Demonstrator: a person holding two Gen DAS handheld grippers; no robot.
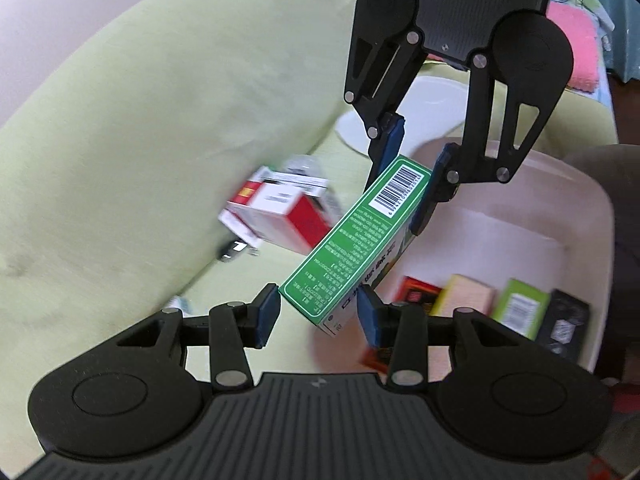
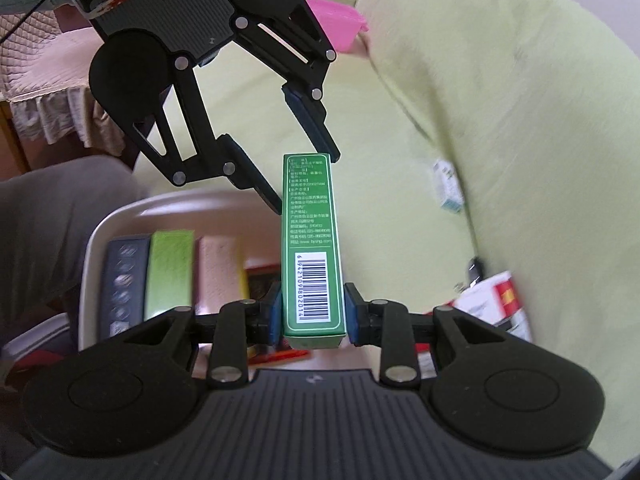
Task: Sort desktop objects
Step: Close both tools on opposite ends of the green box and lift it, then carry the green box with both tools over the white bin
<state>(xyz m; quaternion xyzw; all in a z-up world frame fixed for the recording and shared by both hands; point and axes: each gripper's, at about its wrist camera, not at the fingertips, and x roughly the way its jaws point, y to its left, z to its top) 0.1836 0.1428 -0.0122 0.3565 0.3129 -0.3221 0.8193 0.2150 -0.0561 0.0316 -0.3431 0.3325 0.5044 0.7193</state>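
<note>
A long green box (image 1: 352, 240) with a barcode hangs in the air between both grippers. My right gripper (image 2: 312, 312) is shut on its barcode end, blue pads pressed on both sides. In the left wrist view the right gripper (image 1: 404, 188) comes in from above. My left gripper (image 1: 318, 316) holds the opposite end, its pads touching the box on each side, skewed across a corner. From the right wrist view the left gripper (image 2: 307, 182) straddles the far end of the green box (image 2: 310, 220). The box hangs over the edge of a white bin (image 1: 600, 208).
The white bin (image 2: 96, 232) holds several boxes side by side: black, green, pale yellow, red. A red-and-white box (image 1: 276, 212) and a small dark object (image 1: 234, 250) lie on the light green cloth. A white plate (image 1: 416, 100) sits behind; a pink tray (image 2: 336, 28) is further off.
</note>
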